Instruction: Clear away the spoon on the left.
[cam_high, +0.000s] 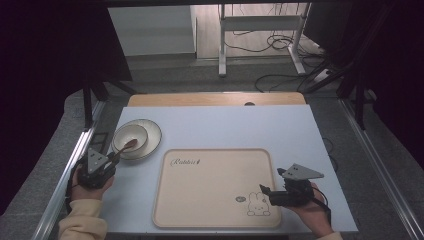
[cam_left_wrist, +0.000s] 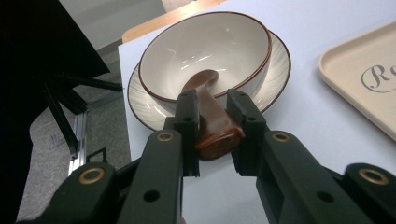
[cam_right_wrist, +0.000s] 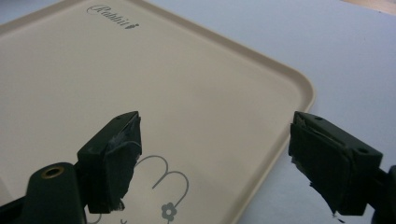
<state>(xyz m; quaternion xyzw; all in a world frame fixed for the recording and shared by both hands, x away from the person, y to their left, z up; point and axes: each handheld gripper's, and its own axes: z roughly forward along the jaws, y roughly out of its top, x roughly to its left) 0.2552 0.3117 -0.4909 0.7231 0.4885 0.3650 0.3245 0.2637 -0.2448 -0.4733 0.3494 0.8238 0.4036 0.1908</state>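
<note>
Left gripper view, brown spoon (cam_left_wrist: 212, 116) in bowl (cam_left_wrist: 205, 51), bowl on plate (cam_left_wrist: 280, 70)

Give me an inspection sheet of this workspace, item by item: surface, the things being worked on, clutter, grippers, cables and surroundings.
Surface: pale blue table, wooden strip at its far edge.
Job's things: brown spoon, bowl end inside the white bowl; bowl sits on a plate; beige rabbit tray bare.
Clutter: nothing seen.
Grippers: left gripper shut on the spoon's handle; right gripper open above the tray's corner, holding nothing.
Cables: black cables on the floor beyond the table.
Surroundings: white stand legs, dark curtains at both sides.
</note>
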